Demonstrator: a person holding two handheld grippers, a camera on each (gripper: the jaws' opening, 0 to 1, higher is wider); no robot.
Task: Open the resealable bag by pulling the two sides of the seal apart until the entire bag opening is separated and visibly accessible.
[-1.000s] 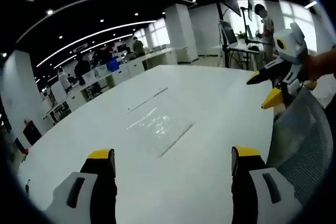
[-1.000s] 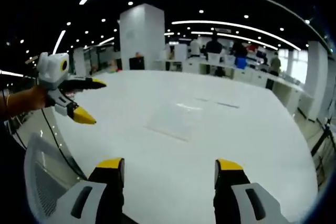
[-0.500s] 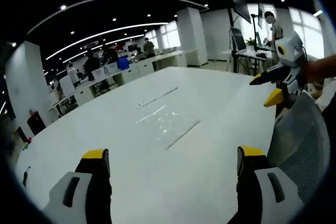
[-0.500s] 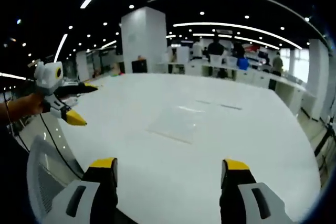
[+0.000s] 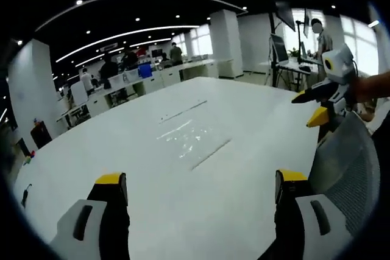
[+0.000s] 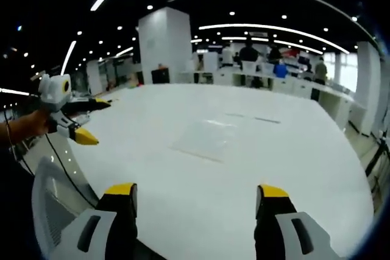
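Note:
A clear resealable bag (image 5: 196,139) (image 6: 205,140) lies flat on the big white table (image 5: 152,175) (image 6: 286,144), well ahead of both grippers. My left gripper (image 5: 198,184) is open above the table's near part, nothing between its yellow-tipped jaws. My right gripper (image 6: 196,196) is open too, over the table's near edge, with nothing held. In the left gripper view the right gripper (image 5: 314,105) comes in from the right, held by a hand, its jaws apart. In the right gripper view the left gripper (image 6: 85,119) comes in from the left, jaws apart.
A grey mesh chair back (image 5: 353,168) (image 6: 52,205) stands at the table's near edge between the two hands. Two thin strips (image 5: 183,111) (image 6: 253,118) lie on the table beyond the bag. Desks, several people and a white pillar (image 6: 163,44) stand far behind.
Both views have shifted and tilted slightly with the hands. The bag lies where it was, and both grippers remain open.

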